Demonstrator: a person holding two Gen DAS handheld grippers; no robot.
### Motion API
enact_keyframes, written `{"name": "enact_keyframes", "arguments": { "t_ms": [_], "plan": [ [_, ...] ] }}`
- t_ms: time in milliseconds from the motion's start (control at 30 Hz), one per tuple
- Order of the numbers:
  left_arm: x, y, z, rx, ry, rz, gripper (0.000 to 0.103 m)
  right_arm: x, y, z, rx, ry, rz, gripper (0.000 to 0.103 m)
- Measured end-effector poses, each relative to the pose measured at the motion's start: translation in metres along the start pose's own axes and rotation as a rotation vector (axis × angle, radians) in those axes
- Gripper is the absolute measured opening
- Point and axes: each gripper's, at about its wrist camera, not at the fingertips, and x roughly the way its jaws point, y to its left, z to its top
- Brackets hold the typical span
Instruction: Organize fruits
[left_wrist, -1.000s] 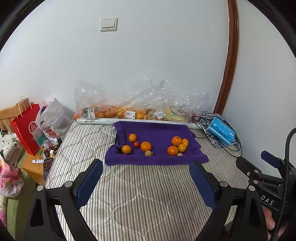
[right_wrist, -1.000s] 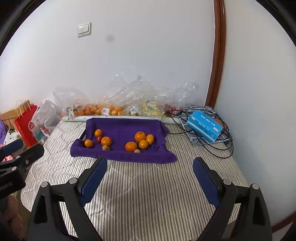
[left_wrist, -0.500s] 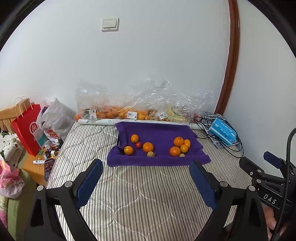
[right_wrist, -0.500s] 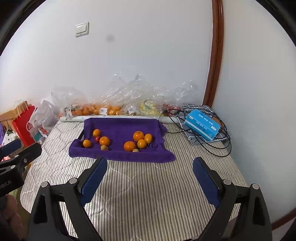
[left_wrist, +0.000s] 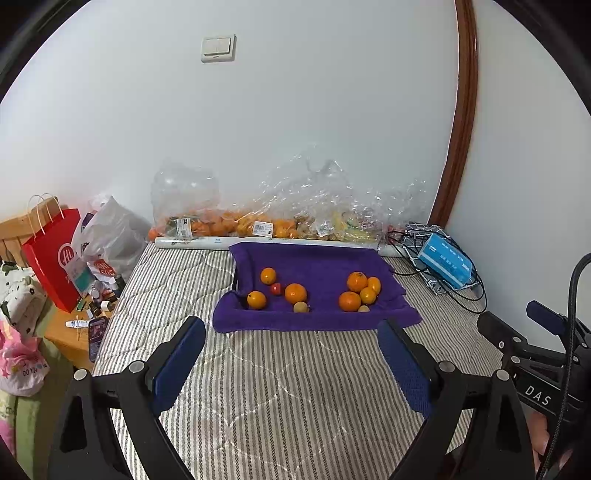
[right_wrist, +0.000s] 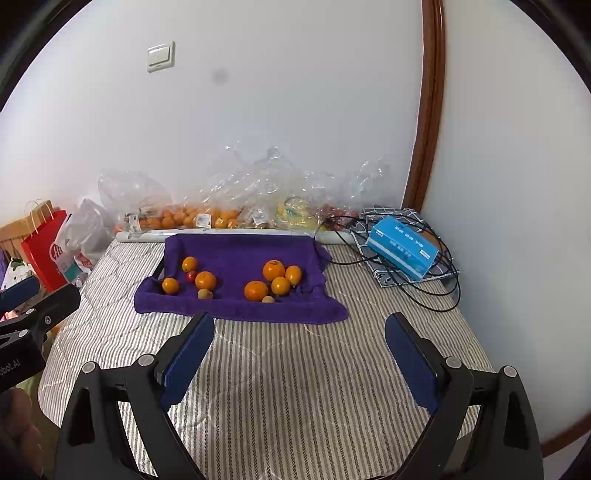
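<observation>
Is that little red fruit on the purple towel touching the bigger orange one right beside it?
Cannot tell. In both wrist views the small red fruit sits tight against the larger orange fruit, with no clear gap or contact showing.

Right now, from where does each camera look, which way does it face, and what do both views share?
Left wrist view: sits on the left gripper, faces forward over the striped mattress to the purple towel; its own open jaws show below, the right gripper at the right edge.
Right wrist view: sits on the right gripper, faces the same towel from further right; its open jaws show, the left gripper at the left edge.
Shared: towel, oranges, blue box, wall switch.
</observation>
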Motion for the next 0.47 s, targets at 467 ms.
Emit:
{"name": "enact_keyframes", "arguments": {
  "t_ms": [467],
  "plan": [
    [-0.003,-0.0052,-0.0008,0.006,-0.008,-0.003,0.095,-0.0032,-0.0015,-0.0012,-0.004,-0.002,-0.004,0.093]
  ]
}}
